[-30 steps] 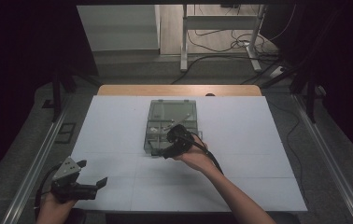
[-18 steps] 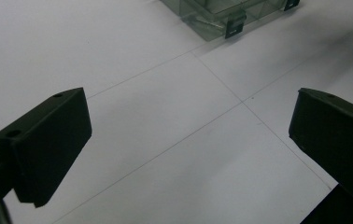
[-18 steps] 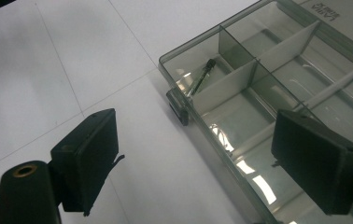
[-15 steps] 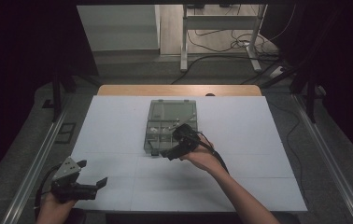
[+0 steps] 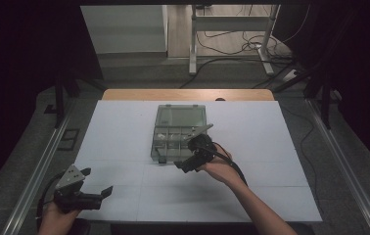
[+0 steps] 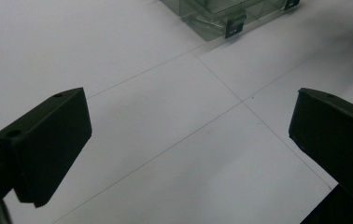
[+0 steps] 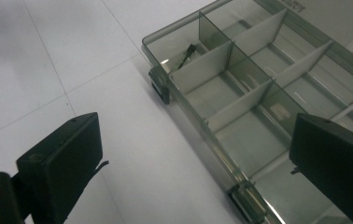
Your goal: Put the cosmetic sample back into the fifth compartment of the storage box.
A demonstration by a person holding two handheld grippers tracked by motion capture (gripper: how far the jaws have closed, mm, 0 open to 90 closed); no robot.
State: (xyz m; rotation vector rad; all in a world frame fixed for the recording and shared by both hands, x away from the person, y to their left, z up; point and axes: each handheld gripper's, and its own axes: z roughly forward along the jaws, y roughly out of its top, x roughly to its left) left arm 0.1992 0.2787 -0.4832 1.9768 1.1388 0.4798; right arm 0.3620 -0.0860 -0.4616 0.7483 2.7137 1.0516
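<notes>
Both forearms are bare, with no sleeves in sight. The left gripper [image 5: 96, 193] is black, topped by a grey three-cornered plate [image 5: 71, 175], and trails a dark cable. The right gripper [image 5: 185, 165] is black too, its black cable [image 5: 232, 161] looping over the wrist. The jaws are blocky black pads with small round screw holes.

- Compartment box [image 5: 178, 133]: clear smoky-grey plastic, lid open and lying flat beyond the tray, near the middle of the white table.
- Dividers split my view of the tray into several cells.
- Small dark part [image 7: 187, 52] lies in the corner cell.
- Dark latches [image 7: 159, 88] on the near wall hang undone.
</notes>
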